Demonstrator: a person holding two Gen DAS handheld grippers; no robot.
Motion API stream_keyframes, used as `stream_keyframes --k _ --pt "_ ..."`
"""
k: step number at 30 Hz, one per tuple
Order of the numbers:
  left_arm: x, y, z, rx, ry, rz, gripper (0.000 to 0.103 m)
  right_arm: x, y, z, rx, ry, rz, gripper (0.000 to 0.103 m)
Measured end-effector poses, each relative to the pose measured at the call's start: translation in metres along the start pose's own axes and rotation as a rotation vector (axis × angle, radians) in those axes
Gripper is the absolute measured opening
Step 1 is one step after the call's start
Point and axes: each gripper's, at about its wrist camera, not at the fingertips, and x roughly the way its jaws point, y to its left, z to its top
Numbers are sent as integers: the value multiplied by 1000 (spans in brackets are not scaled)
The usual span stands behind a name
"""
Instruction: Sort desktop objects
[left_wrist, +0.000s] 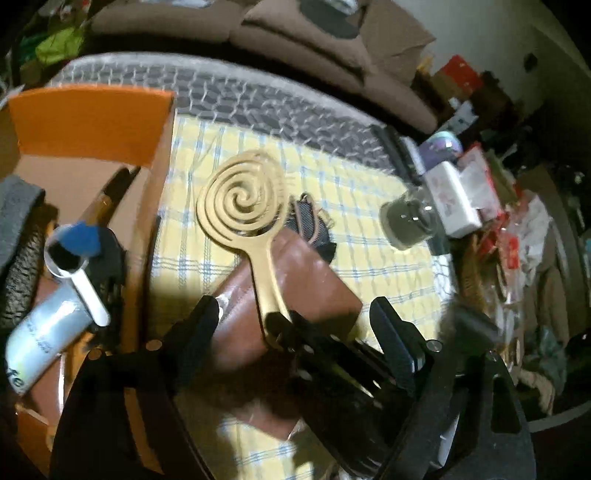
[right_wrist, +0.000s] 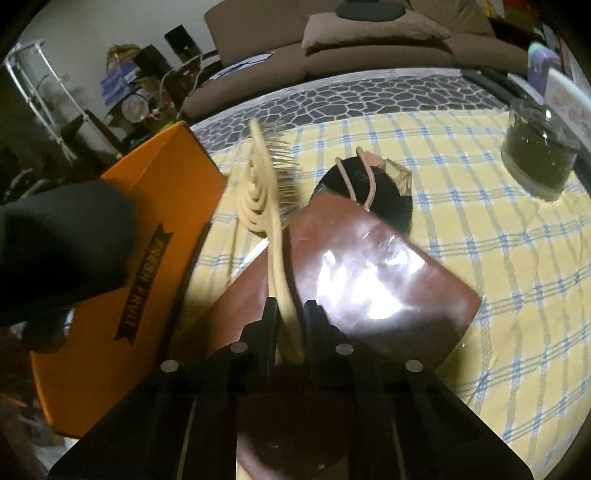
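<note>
Right tongs (right_wrist: 291, 314) clamp the handle of a cream spiral-backed hairbrush (right_wrist: 258, 184), bristles rightward, above a brown wallet (right_wrist: 369, 280); left tongs (left_wrist: 295, 317) gape wide, empty, astride the handle.

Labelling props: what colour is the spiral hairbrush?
Pale cream-beige hairbrush, clearest in the left wrist view.

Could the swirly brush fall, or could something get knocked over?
It might. The right gripper pinches only the thin end of the handle of the cream spiral plastic hairbrush, so the heavy head could swing or slip out.

The brush hangs close over the glossy brown leather wallet and could drag it across the yellow checked cloth.

The open left gripper sits very near the right one, so they could bump.
</note>
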Motion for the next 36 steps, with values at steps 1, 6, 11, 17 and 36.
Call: stream_keyframes --k 1,6,11,17,36 --pt "1 -1 2 3 -3 20 84 -1 -4 1 22 1 12 13" --pt "10 -5 10 2 -21 102 84 -9 -19 2 71 -1 64 12" --pt "13 -12 9 18 -52 148 84 -16 -28 3 92 2 90 12" --pt "28 -28 3 11 -1 106 84 -30 -39 -1 108 7 104 12" --pt "93 -4 0 -111 117 35 35 -44 -41 -12 92 19 126 11"
